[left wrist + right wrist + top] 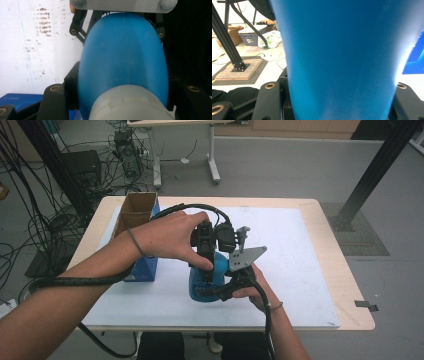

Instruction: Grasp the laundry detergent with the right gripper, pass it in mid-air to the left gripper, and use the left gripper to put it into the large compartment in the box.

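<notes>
A blue bottle [196, 281] with a grey cap [127, 105] stands on the white mat [290, 255] near the table's front edge. My left gripper [206, 266] comes down on it from above, and in the left gripper view its jaws press both sides of the bottle [122, 55] just past the cap. My right gripper [222, 289], under its grey plate [246, 258], reaches in from the right, level with the bottle's lower body. In the right gripper view the blue wall [342, 50] sits tight between its two jaws. Both are shut on the bottle.
An open cardboard box [136, 209] stands on the mat's left, with a blue box [146, 268] in front of it. Black cables trail from both grippers. A black frame post [370, 175] rises off the floor at the right.
</notes>
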